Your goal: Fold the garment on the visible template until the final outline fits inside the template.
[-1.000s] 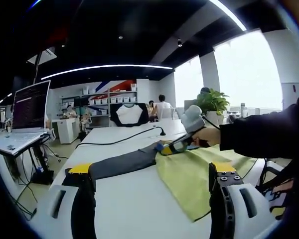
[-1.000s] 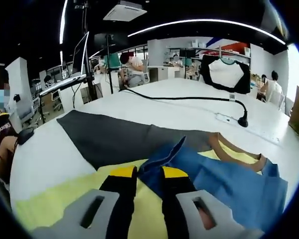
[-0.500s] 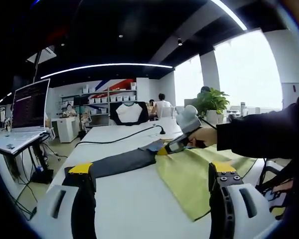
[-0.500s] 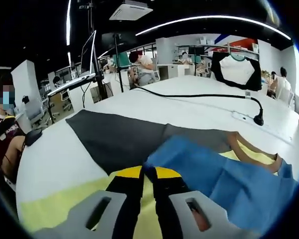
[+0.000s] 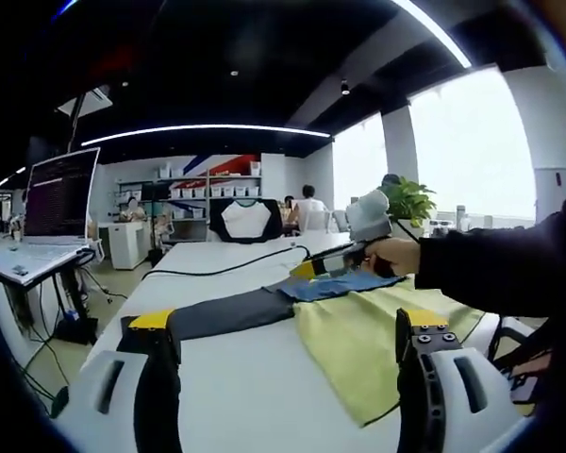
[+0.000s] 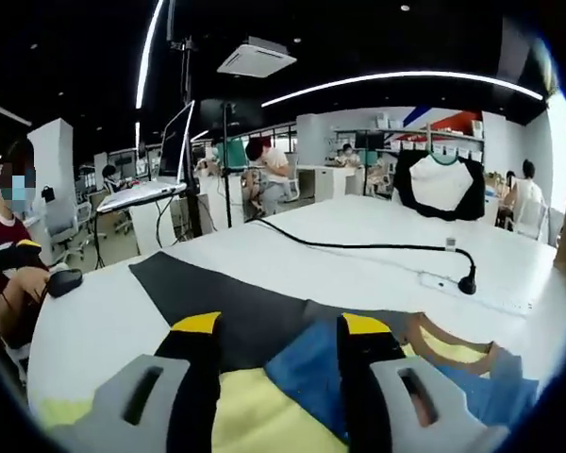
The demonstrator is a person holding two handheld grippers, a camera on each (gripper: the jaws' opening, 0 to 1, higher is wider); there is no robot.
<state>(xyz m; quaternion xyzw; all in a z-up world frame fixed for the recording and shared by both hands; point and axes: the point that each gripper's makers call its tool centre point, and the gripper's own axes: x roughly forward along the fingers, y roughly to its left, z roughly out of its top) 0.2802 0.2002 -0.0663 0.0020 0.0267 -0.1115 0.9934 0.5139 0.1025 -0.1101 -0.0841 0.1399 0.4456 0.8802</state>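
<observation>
2 tongs matter here. Half a second ago the right tongs (image 6: 281, 330) pinched the blue sleeve (image 6: 311, 373); now they stand apart, sleeve dropped on the yellow shirt (image 5: 377, 330). Left tongs (image 5: 288, 330) gape empty beside the shirt. Fold done, I think.

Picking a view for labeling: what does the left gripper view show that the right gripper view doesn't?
Left gripper view alone: the right gripper held by a hand over the blue sleeve, a potted plant, bright windows, and the left gripper open over bare table.

Right gripper view alone: a seated person at the table's edge, a ceiling air unit, and the garment's tan collar.

Both: the yellow-green garment, the dark template, the black cable, the laptop on its stand, and the black-and-white shirt on display.
</observation>
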